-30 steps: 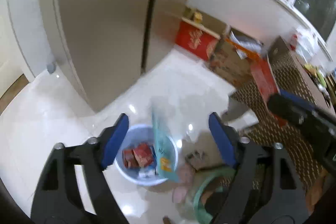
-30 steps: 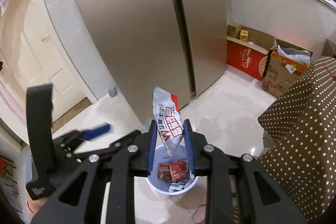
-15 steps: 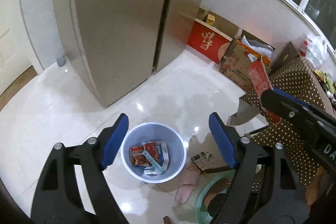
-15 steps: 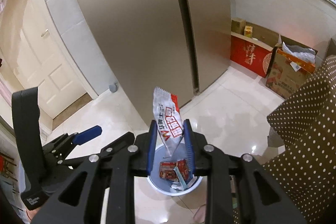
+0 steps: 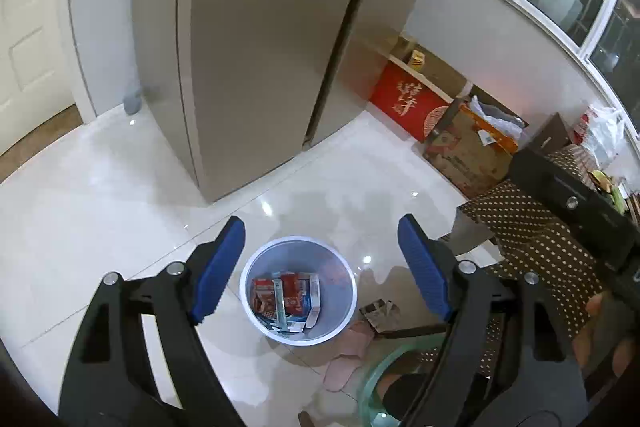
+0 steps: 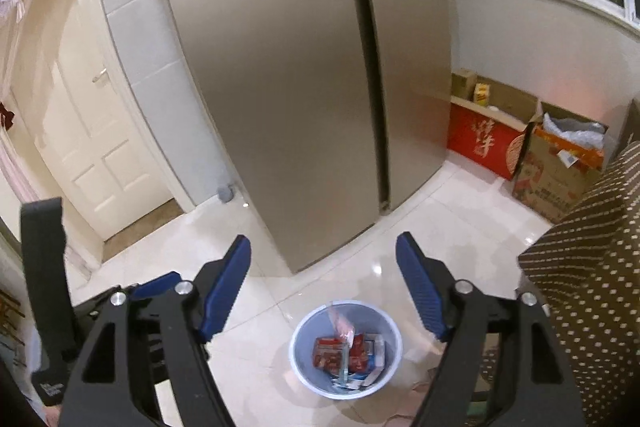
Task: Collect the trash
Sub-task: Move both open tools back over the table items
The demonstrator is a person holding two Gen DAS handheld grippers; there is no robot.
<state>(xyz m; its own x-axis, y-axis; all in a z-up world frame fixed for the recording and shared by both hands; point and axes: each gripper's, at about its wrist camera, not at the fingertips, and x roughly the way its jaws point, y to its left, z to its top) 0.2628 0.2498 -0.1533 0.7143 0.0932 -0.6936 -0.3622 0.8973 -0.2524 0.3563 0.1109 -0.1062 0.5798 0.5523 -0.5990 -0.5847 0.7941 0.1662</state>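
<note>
Bin (image 6: 304, 367): on the floor before the fridge (image 6: 280, 87), red and blue packets piled inside.
Wrapper (image 6: 340, 327): blurred, at the bin's mouth.
Right gripper (image 6: 323, 281): jaws opening, nothing between.
Left gripper (image 5: 321, 263): spread wide, empty, above the bin.
Boxes (image 6: 552, 163): right of the fridge, bags inside one.

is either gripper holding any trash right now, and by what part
Neither holds anything. The left gripper is open and empty. The right gripper has its jaws opening with nothing between them; a wrapper hangs loose over the trash bin below.

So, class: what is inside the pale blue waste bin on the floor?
The waste bin holds red snack wrappers, small blue-and-white cartons and one falling wrapper. Its bottom is covered.
</note>
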